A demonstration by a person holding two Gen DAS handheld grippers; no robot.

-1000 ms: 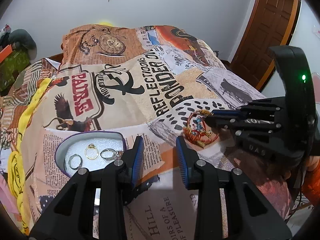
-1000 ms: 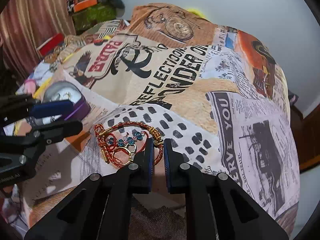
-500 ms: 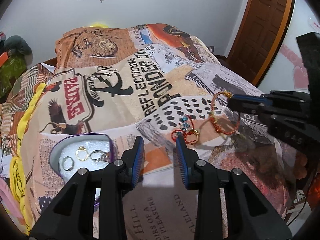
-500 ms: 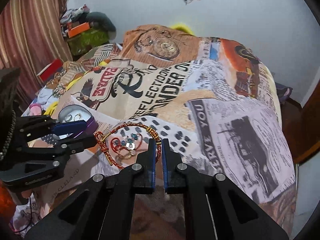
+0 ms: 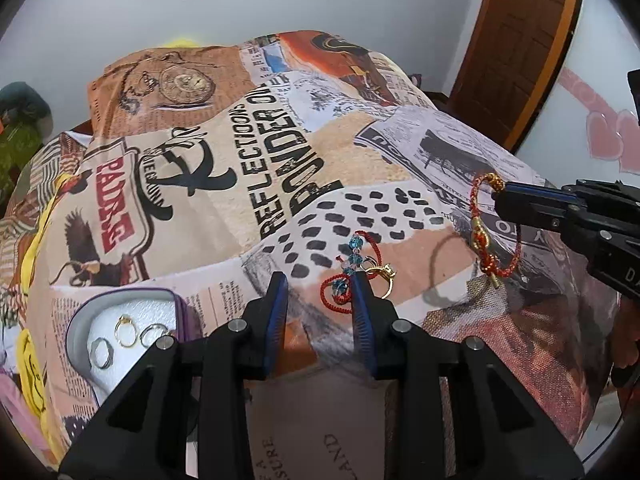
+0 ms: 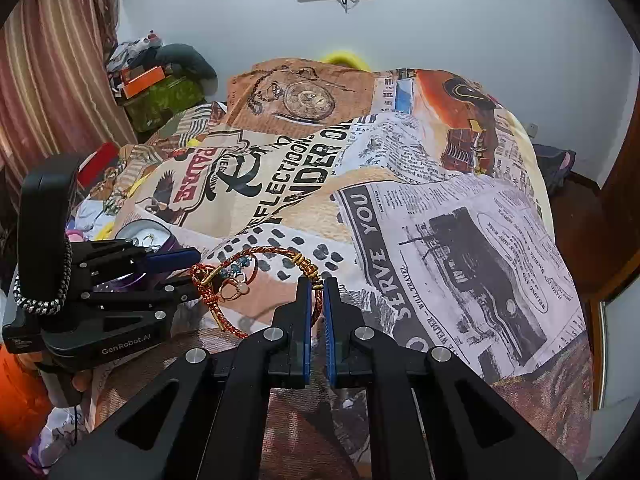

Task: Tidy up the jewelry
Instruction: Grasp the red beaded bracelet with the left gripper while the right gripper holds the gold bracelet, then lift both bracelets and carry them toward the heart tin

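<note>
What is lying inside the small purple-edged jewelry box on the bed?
Inside the jewelry box, three rings rest on white foam. The left hand-held gripper covers the box's right edge, so anything there is hidden.

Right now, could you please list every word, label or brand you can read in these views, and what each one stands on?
"REFLECTIONS" and "PONDER": bedspread.
"PADRE": red banner printed on the bedspread.
"SERVE YOU": black newspaper strip in the print.
"GenRobot.AI": body of the left tool.
"LAND", "SURE": partly cut-off print near the left camera.
Fine newspaper columns: too small to read.
</note>
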